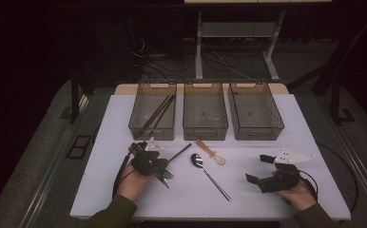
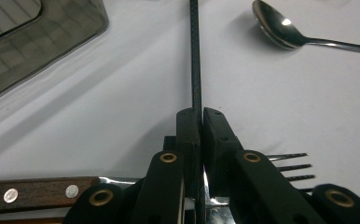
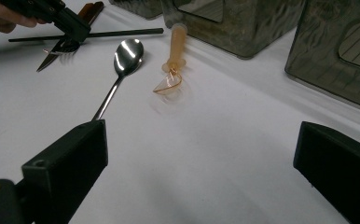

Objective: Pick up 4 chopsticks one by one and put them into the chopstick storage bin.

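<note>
Left gripper (image 2: 200,116) is pinched tight on a skinny black chopstick (image 2: 195,56) with a woven carbon-looking texture; right gripper (image 3: 201,154) sits wide apart.

The room around my bench (image 1: 267,190) was very dark, and the white top was the brightest area in the high view. The light came from above. The metal spoon (image 2: 280,30) gave a strong glare. My left tongs (image 2: 200,140) were soft and out of focus near the lens. My right tongs (image 3: 201,158) were blurred too.
</note>
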Demonstrator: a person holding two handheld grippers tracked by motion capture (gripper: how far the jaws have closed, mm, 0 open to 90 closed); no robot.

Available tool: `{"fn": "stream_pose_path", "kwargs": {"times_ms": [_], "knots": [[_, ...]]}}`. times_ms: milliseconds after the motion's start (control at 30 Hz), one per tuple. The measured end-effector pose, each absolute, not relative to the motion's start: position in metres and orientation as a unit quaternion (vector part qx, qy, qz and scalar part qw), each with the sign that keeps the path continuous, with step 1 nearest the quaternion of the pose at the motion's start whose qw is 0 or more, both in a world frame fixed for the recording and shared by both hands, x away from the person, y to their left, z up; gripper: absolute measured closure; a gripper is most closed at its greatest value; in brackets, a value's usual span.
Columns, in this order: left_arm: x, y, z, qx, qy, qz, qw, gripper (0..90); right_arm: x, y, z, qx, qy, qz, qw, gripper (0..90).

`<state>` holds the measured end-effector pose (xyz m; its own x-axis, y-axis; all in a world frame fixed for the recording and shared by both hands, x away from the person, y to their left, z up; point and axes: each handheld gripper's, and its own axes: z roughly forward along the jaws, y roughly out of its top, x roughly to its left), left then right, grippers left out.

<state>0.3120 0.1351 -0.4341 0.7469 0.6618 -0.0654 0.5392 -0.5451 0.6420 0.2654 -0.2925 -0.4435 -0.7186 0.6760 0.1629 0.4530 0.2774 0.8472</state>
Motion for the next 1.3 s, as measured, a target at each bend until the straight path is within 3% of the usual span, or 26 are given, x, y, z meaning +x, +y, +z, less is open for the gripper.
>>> {"fn": "stream_pose_path", "kwargs": {"times_ms": [1300], "knots": [[0.320,0.166,-0.390,0.843,0.341,0.107,0.401,85.9,0.266,-0.291,-0.445,0.357,0.794,0.479,0.112,2.4]]}}
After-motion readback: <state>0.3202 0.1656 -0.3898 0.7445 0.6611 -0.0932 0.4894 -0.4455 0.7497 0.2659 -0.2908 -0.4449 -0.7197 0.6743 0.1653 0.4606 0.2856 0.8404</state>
